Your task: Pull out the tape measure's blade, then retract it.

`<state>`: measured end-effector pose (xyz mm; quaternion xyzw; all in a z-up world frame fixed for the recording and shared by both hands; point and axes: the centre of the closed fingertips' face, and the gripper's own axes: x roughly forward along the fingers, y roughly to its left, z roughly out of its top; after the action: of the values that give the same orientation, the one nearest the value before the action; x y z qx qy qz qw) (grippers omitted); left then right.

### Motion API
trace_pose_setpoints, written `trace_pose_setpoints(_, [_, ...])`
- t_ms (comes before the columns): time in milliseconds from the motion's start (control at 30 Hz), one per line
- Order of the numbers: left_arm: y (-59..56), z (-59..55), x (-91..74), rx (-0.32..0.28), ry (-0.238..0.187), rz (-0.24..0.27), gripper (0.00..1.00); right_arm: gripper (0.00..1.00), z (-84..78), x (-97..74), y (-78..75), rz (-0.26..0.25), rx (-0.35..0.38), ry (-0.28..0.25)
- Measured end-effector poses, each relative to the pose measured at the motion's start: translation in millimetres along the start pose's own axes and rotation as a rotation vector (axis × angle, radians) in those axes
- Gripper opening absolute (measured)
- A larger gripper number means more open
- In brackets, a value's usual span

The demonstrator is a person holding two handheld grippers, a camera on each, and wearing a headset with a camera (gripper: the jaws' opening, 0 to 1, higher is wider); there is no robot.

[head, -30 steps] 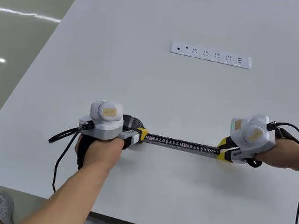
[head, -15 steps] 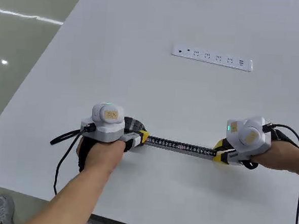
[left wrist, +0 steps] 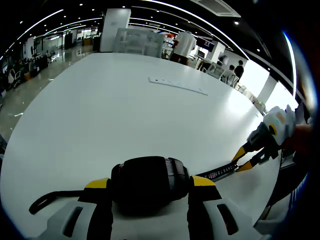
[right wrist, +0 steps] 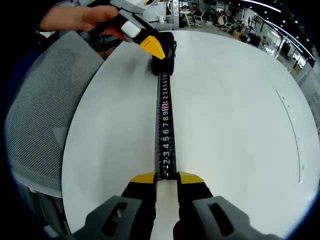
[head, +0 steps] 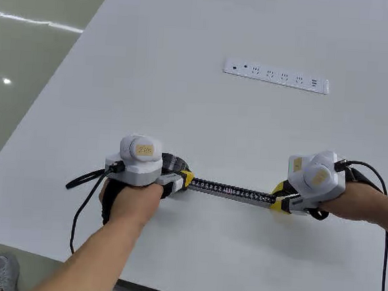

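Tape-measure blade point(right wrist: 165, 130) is seen stretched flat along the near part of the white table point(head: 215, 120), its numbered face turned up. Its free end is pinched between the yellow-tipped jaws of the right gripper point(right wrist: 165, 177). At the other end, the black tape measure case point(right wrist: 162, 52) is clamped by the left gripper point(head: 175, 179), and the case is rested on the tabletop. Farther back, well apart from both grippers, a white power strip point(head: 277, 76) is laid flat on the table.
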<state>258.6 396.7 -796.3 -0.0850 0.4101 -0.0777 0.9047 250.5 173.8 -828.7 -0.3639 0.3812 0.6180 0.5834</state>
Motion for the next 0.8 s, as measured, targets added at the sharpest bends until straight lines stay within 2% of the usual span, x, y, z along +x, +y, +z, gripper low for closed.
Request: trace_pose_setpoints(800, [-0.7,0.0,-1.0,0.001,-0.001,-0.004,0.56,0.12,20.6,8.0,1.2,0.016,-0.011,-0.019])
